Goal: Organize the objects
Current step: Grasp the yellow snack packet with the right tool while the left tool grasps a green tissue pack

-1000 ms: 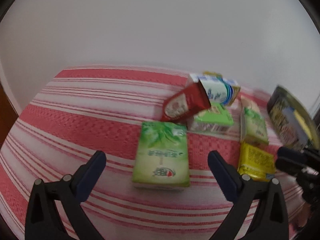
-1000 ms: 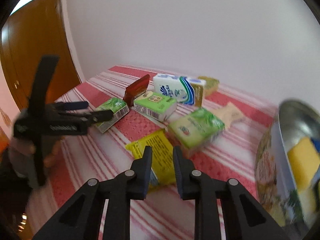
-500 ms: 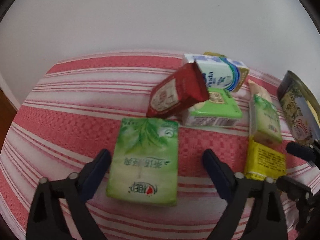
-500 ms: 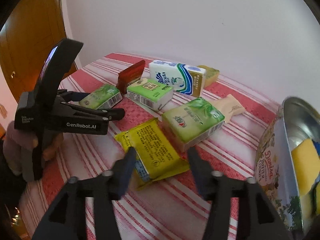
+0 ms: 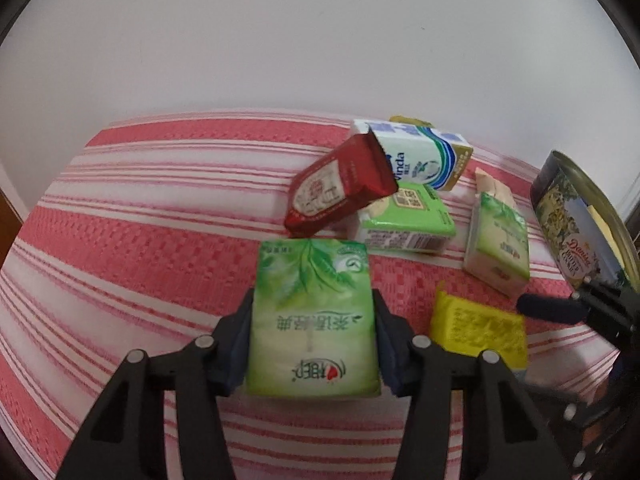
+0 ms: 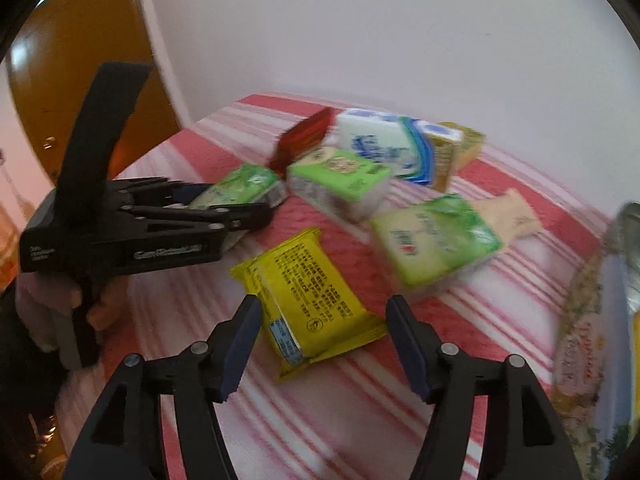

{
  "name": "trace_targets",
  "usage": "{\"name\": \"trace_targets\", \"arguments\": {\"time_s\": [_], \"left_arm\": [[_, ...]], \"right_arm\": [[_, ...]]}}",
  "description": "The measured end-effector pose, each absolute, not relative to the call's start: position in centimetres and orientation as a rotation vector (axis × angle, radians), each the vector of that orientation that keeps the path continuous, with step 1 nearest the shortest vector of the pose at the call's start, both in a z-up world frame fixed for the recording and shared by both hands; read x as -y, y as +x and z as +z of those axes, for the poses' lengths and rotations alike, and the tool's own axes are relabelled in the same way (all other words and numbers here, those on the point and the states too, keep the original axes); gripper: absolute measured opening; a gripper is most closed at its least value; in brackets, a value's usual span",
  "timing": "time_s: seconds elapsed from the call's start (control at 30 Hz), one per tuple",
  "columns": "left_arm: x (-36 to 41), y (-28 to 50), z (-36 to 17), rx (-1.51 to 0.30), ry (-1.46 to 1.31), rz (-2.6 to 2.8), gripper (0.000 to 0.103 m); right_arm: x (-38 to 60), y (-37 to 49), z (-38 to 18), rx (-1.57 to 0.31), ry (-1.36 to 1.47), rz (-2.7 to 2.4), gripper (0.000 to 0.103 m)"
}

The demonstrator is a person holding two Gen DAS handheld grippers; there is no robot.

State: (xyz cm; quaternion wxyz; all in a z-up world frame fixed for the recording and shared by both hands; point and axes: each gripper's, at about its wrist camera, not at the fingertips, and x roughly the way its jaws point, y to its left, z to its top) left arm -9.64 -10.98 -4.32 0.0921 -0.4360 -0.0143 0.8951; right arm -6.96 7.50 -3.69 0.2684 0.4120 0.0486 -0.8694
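Green tissue pack (image 5: 311,320) between closing left gripper (image 5: 313,342) pads; could squish or slip, being soft.

On the striped cloth (image 5: 168,208) a leaf-printed tissue pack (image 5: 312,316) is lying flat between the closing jaws of the left gripper (image 5: 313,340). Behind it a sachet (image 5: 340,192) is being propped on a barcoded pack (image 5: 404,220) — the Vinda pack (image 5: 424,156) behind that. To the right, a wrapped packet (image 6: 308,300) is being straddled by the opening right gripper (image 6: 322,344), untouched — a cookie tin (image 5: 576,216) is standing at the far right.
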Motion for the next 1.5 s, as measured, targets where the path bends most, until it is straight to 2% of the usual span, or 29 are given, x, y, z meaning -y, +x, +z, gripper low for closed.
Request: {"name": "trace_targets", "arguments": {"time_s": [0.3, 0.77, 0.9, 0.97, 1.07, 1.2, 1.5], "left_arm": [[13.3, -9.5, -4.1, 0.162, -1.291, 2.711, 0.052], [16.1, -8.8, -3.2, 0.212, -1.269, 2.821, 0.052], [15.6, -8.5, -3.3, 0.182, -1.259, 2.814, 0.052], [15.3, -8.4, -3.3, 0.173, -1.255, 2.812, 0.052], [15.2, -8.4, -3.5, 0.172, -1.264, 2.807, 0.052], [15.2, -8.5, -3.7, 0.17, -1.279, 2.803, 0.052], [15.2, -8.6, -4.2, 0.15, -1.295, 2.797, 0.052]], "right_arm": [[-5.3, -7.3, -3.6, -0.182, 1.083, -2.291, 0.067], [-2.0, -8.8, -4.8, -0.395, 1.058, -2.216, 0.07], [-2.0, -8.8, -5.1, -0.405, 1.06, -2.217, 0.071], [-2.1, -8.9, -5.2, -0.401, 1.063, -2.23, 0.068], [-2.4, -8.9, -5.1, -0.374, 1.069, -2.267, 0.053], [-3.1, -9.4, -5.2, -0.323, 1.088, -2.294, 0.053], [-3.7, -8.3, -5.2, -0.333, 1.089, -2.304, 0.053]]}}
